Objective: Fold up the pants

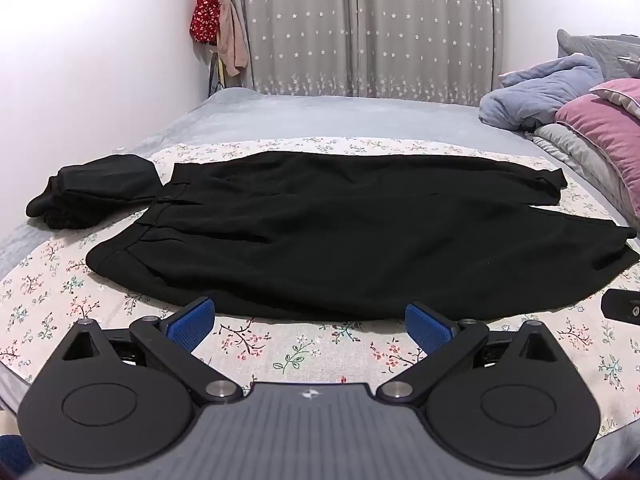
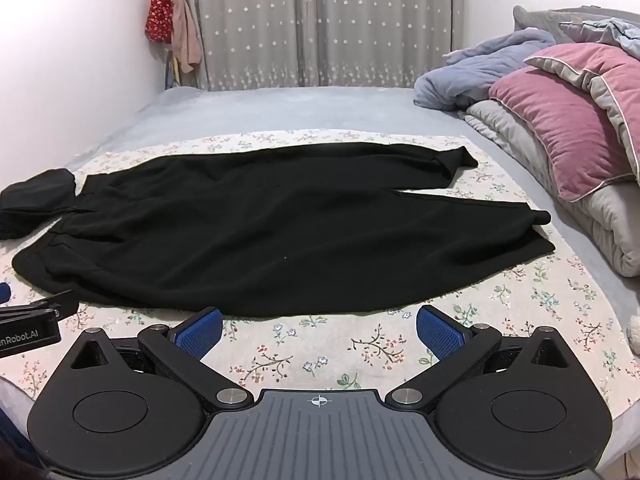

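From the left wrist, the left tool [image 1: 307, 322] has its two blue pads [image 1: 191, 322] spread wide with nothing between them, held over the floral sheet [image 1: 304, 350] that covers the near part of the bed [image 1: 320, 116]; the black pants [image 1: 340, 232] lie flat on that sheet at twelve o'clock from the tool, the near hem edge just beyond the pad tips and not touching them; the waistband points to about ten o'clock and the two leg ends to about two o'clock; a second bundle of black cloth [image 1: 92, 190] sits at ten o'clock, touching the waistband end; part of the right tool [image 1: 622, 306] shows at three o'clock at the frame edge; a pink pillow [image 1: 604, 128] and a blue blanket [image 1: 536, 96] lie at two o'clock, and a grey starred curtain [image 1: 360, 28] hangs at twelve o'clock.

From the right wrist, the right tool [image 2: 319, 326] is likewise spread wide and pinching nothing, over the floral sheet [image 2: 320, 352]; the pants [image 2: 280, 228] lie at twelve o'clock, spread from waistband at ten o'clock to split leg ends at two o'clock, their near edge just past the pads [image 2: 200, 328] but apart from them; the bundle of black cloth [image 2: 36, 200] sits at ten o'clock; the left tool [image 2: 32, 320] shows at nine o'clock beside the waistband end of the pants; the pink pillow [image 2: 560, 120] rests at two o'clock.
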`<state>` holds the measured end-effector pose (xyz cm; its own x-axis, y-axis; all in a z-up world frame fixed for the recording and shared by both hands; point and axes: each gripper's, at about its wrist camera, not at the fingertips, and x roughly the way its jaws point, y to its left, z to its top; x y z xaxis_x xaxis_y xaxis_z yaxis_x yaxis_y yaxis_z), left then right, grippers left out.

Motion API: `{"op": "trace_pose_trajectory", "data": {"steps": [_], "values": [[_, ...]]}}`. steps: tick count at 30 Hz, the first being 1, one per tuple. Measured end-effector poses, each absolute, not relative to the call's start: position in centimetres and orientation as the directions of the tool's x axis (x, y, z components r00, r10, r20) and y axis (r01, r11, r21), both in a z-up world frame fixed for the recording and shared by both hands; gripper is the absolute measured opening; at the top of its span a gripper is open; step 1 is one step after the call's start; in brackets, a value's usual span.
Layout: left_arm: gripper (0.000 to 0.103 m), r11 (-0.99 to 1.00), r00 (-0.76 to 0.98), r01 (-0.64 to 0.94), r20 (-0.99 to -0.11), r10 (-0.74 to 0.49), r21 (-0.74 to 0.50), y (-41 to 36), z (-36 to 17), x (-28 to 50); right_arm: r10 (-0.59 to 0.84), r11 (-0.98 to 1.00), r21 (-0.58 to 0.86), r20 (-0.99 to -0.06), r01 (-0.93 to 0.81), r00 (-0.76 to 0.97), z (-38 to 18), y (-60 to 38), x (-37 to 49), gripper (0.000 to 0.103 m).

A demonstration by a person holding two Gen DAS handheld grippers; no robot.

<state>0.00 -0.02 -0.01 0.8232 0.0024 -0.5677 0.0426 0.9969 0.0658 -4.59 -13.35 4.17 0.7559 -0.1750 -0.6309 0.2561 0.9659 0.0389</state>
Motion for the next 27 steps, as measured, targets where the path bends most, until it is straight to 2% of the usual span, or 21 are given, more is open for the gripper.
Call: {"op": "trace_pose_trajectory", "data": {"steps": [27], "values": [[0.093,0.997,0.812,0.03,-0.583,0.017,0.07,-0.13,-0.06,0.31,-0.187,0.968,0.013,-0.634,0.252,0.751,3.85,-12.5,-4.36,0.103]]}}
